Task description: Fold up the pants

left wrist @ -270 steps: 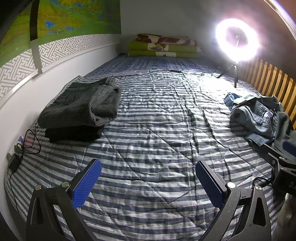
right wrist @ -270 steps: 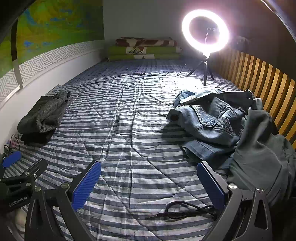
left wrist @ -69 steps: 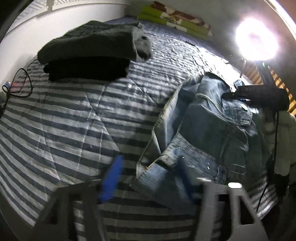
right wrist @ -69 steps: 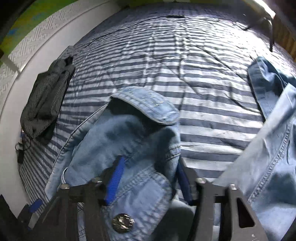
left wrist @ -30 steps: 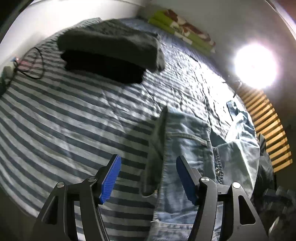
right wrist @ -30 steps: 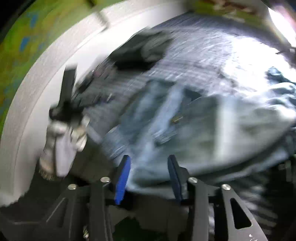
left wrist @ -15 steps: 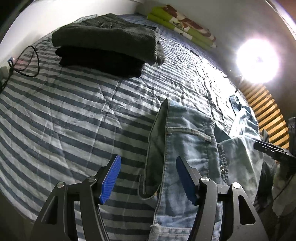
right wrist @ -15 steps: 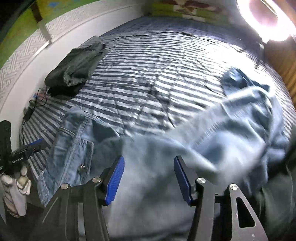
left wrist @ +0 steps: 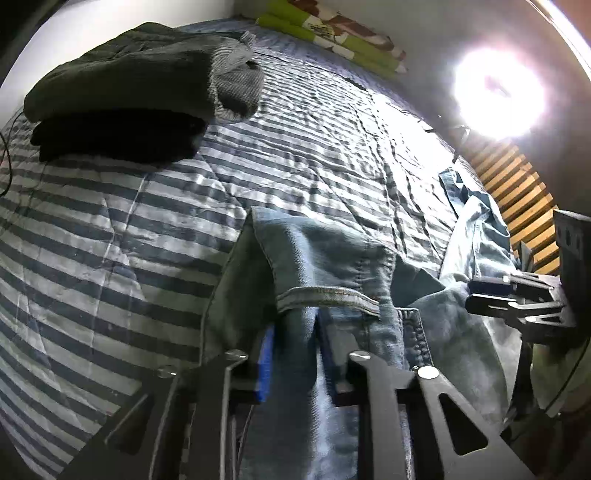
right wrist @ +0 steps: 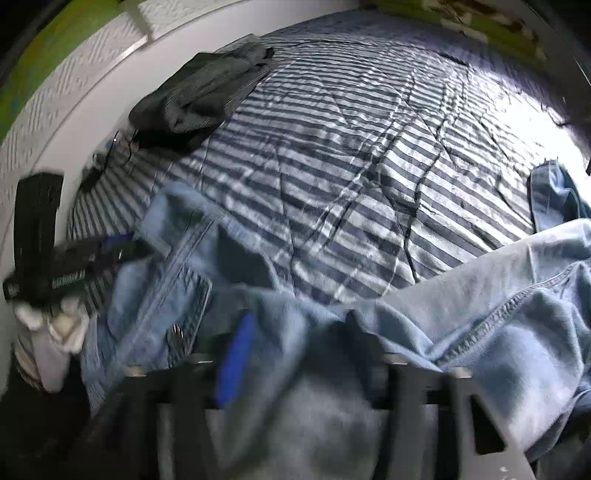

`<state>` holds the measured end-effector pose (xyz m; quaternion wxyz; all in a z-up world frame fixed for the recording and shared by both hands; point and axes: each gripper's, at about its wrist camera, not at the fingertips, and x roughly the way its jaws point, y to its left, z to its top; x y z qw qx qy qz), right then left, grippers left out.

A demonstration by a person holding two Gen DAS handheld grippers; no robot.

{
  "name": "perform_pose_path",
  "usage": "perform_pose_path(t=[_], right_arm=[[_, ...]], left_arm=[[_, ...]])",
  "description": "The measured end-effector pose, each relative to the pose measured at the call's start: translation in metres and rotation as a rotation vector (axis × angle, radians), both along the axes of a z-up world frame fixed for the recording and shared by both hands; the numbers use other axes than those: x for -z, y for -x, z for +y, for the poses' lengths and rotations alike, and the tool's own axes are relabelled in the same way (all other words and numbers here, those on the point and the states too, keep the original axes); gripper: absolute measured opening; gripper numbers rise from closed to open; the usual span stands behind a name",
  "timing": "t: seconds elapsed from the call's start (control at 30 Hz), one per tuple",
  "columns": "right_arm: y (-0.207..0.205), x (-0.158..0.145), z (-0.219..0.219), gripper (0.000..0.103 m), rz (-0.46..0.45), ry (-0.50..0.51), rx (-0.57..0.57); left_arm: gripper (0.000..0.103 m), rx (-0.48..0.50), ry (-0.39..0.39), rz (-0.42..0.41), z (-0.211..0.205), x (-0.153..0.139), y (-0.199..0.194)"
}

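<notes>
Light blue jeans (left wrist: 332, 266) lie spread across the near part of the striped bed cover (left wrist: 92, 221). My left gripper (left wrist: 295, 354) is shut on a fold of denim at their near left edge, just below a stitched hem. In the right wrist view, which is motion-blurred, the jeans (right wrist: 480, 332) bunch up between the fingers of my right gripper (right wrist: 301, 358), which looks shut on them. The left gripper (right wrist: 122, 251) shows at that view's left, held by a white-gloved hand (right wrist: 55, 332). The right gripper (left wrist: 472, 295) appears at the left view's right edge.
A stack of folded dark clothes (left wrist: 129, 92) sits at the far left by the wall. A ring light (left wrist: 498, 99) glares at the far right beside wooden slats (left wrist: 517, 184). Green folded bedding (left wrist: 332, 33) lies at the head. A cable (right wrist: 107, 155) trails by the wall.
My left gripper, open half a second ago, has moved onto the jeans' edge and shut on it. The right gripper has dropped closer to the denim.
</notes>
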<state>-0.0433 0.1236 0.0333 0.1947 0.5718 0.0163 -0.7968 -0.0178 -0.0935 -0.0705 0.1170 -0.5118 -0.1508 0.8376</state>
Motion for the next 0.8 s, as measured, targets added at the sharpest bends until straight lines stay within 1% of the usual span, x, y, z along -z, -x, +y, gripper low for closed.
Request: perform_pose_path(t=[0.03, 0.07, 0.13, 0.2, 0.27, 0.3, 0.33, 0.37, 0.4, 0.43, 0.5, 0.57, 0.63, 0.67, 0.7, 0.77, 0.8], right_arm=[[-0.005, 0.001, -0.002, 0.0, -0.009, -0.03, -0.016], [-0.01, 0.0, -0.003, 0.0, -0.013, -0.053, -0.026], [-0.025, -0.006, -0.007, 0.0, 0.014, -0.063, -0.072], [-0.042, -0.018, -0.01, 0.0, 0.064, -0.072, -0.117], [-0.051, -0.031, -0.012, 0.001, 0.121, -0.05, -0.152], [-0.052, -0.038, -0.014, 0.004, 0.152, -0.066, -0.156], [-0.049, -0.041, -0.015, 0.024, 0.155, -0.078, -0.16], [-0.044, -0.042, -0.015, 0.055, 0.143, -0.083, -0.168], [-0.039, -0.043, -0.017, 0.064, 0.147, -0.078, -0.179], [-0.036, -0.044, -0.018, 0.067, 0.163, -0.075, -0.2], [-0.027, -0.039, -0.026, 0.067, 0.16, -0.099, -0.252], [-0.018, -0.028, -0.033, 0.067, 0.141, -0.121, -0.291], [-0.013, -0.011, -0.039, 0.067, 0.109, -0.154, -0.321], [-0.013, -0.004, -0.044, 0.066, 0.109, -0.179, -0.339], [-0.016, 0.0, -0.046, 0.06, 0.113, -0.193, -0.348], [-0.021, 0.004, -0.048, 0.006, 0.11, -0.207, -0.355], [-0.023, 0.004, -0.046, 0.004, 0.108, -0.218, -0.348]], left_arm=[[0.011, -0.005, -0.002, 0.007, -0.001, -0.002, -0.002], [0.008, -0.014, -0.004, 0.014, -0.002, -0.004, -0.005], [0.006, -0.03, -0.031, 0.027, -0.008, -0.011, -0.015], [0.006, -0.034, -0.054, 0.058, -0.013, -0.024, -0.029], [0.006, -0.032, -0.068, 0.1, -0.016, -0.041, -0.043], [0.006, -0.038, -0.075, 0.122, -0.019, -0.05, -0.051], [0.006, -0.045, -0.086, 0.137, -0.022, -0.056, -0.057], [0.006, -0.053, -0.101, 0.148, -0.027, -0.06, -0.065], [0.006, -0.062, -0.108, 0.151, -0.032, -0.062, -0.073], [0.006, -0.074, -0.114, 0.149, -0.039, -0.061, -0.08], [0.006, -0.108, -0.128, 0.12, -0.053, -0.051, -0.093], [0.006, -0.131, -0.141, 0.076, -0.064, -0.038, -0.098], [0.005, -0.161, -0.169, 0.041, -0.075, -0.026, -0.103], [0.005, -0.172, -0.178, 0.037, -0.08, -0.024, -0.106], [0.005, -0.184, -0.184, 0.034, -0.084, -0.023, -0.108], [0.005, -0.192, -0.2, 0.025, -0.089, -0.023, -0.108], [0.005, -0.189, -0.205, 0.019, -0.09, -0.024, -0.105]])
